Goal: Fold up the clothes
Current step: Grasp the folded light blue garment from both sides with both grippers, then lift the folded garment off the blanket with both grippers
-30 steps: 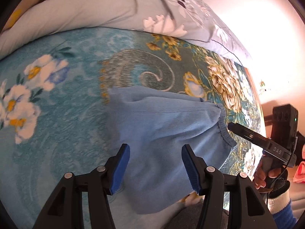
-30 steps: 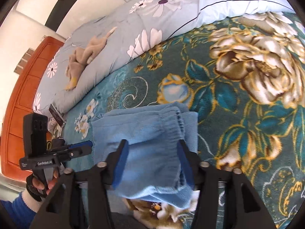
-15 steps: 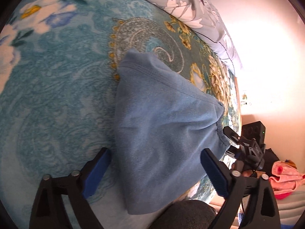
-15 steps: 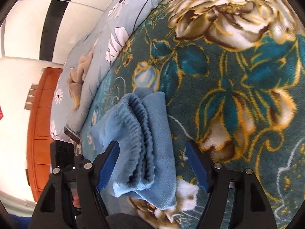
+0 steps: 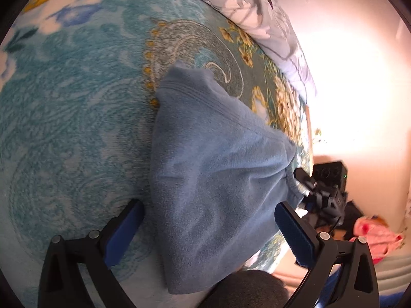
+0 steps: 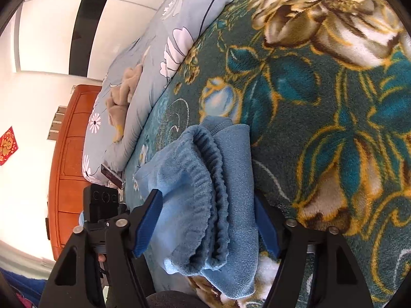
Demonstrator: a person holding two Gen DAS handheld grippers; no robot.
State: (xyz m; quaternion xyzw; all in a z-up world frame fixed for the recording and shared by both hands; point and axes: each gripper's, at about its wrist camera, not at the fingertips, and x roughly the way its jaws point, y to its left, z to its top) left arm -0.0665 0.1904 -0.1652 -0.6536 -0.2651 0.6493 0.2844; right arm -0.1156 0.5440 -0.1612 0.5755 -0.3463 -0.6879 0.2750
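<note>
**Setting the folded garment down square on the bed**

Lying on the floral blanket (image 5: 77,128), near its front edge, is the blue garment (image 5: 218,179), already folded into a thick bundle. Its ribbed, elasticated band (image 6: 213,179) runs along the top of the stack in the right wrist view. The left gripper (image 5: 205,233) has its jaws spread as wide as they go, one on each side of the cloth's near end, and neither pad presses on it. The right gripper (image 6: 208,225) straddles the band end. Its jaws are closing, with the bundle between them, though whether the pads already bite the cloth is hard to tell.

The step in hand looks like finishing this fold: either a last tidy or another grip for one more fold. To do it well:

- Let the right pads take every layer at the band, not just the top one, or the stack will slide apart when it is lifted.
- Bring the left jaws in low, close to the blanket, so that they gather the bottom layer too.
- Keep both ends level and move them together. Plush cloth on a plush blanket will probably drag and wrinkle if it is pulled sideways.
- Press the bundle flat once it is down, since the thick band will tend to spring the fold open.
</note>
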